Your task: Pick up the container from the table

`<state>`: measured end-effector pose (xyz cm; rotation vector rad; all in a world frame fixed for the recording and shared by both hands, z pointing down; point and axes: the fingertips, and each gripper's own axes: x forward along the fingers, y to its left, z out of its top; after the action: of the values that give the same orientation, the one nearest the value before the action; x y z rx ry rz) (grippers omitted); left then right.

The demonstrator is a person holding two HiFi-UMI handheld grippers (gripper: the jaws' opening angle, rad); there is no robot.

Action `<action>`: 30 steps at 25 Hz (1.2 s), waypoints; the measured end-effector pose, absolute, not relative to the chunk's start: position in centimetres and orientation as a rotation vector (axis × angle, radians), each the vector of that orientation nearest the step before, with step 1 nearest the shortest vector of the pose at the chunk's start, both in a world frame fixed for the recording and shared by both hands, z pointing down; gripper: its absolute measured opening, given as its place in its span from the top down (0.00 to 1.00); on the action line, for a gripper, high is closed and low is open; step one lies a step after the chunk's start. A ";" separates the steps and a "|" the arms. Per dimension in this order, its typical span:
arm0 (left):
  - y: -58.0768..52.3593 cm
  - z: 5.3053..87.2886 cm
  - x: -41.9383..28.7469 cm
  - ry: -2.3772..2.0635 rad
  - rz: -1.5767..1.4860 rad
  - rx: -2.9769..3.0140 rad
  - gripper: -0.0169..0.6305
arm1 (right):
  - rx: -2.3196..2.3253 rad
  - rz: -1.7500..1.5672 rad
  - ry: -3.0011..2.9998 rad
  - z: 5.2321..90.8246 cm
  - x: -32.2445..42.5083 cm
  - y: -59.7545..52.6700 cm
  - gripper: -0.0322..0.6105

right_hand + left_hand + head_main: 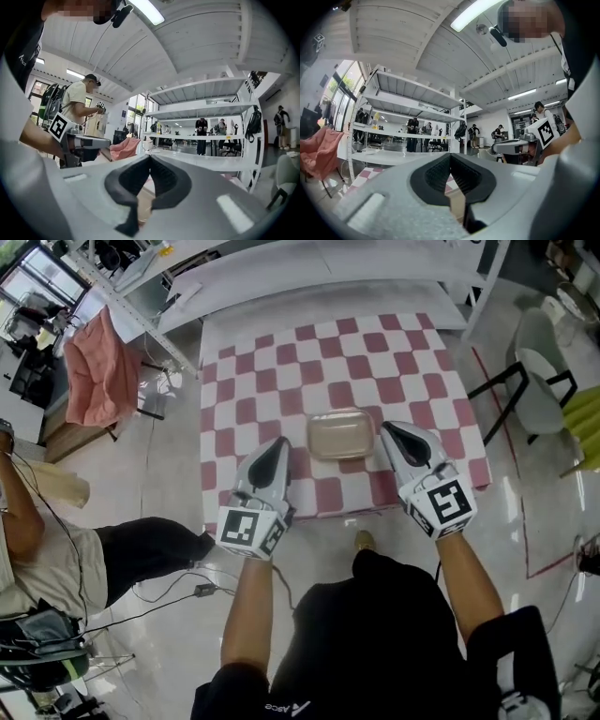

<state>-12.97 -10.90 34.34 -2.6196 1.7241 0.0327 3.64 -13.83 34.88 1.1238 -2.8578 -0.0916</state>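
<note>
A beige rectangular container (340,434) with a lid rests on the pink-and-white checked table (281,352), near its front edge. My left gripper (278,448) hovers just left of the container, its jaws shut with nothing between them. My right gripper (389,431) sits just right of the container, also shut and empty. Both point level across the table, flanking the container without gripping it. In the left gripper view the shut jaw tips (450,157) hide most of the table; a sliver of the container (457,206) shows below them. The right gripper view shows its shut tips (150,158).
A white shelf rack (309,273) stands behind the table. A pink cloth (94,371) hangs on a stand at left, chairs (539,381) stand at right. A seated person (56,559) is at the left, cables on the floor (187,592).
</note>
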 end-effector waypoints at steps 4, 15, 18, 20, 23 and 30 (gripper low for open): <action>-13.4 35.4 -13.0 1.754 0.020 -2.614 0.96 | 1.109 -0.062 -2.842 36.0 3.7 -16.6 0.95; -16.5 38.5 -13.6 1.790 -0.059 -2.659 0.96 | 1.124 0.071 -2.766 39.2 3.5 -20.1 0.95; -16.9 39.4 -13.8 1.792 -0.082 -2.687 0.96 | 1.152 0.114 -2.747 39.7 3.4 -20.6 0.95; -17.3 39.8 -13.9 1.790 -0.082 -2.706 0.96 | 1.168 0.145 -2.738 40.1 3.3 -20.9 0.95; -17.7 40.4 -14.0 1.800 -0.071 -2.732 0.96 | 1.186 0.201 -2.723 40.9 3.3 -21.2 0.95; -18.4 42.0 -14.2 1.816 -0.088 -2.784 0.96 | 1.159 0.398 -2.660 44.0 2.9 -21.5 0.80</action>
<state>-14.22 -18.39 42.04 -2.7839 1.8161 -0.0883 2.93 -21.48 44.02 1.1589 -2.6600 0.3978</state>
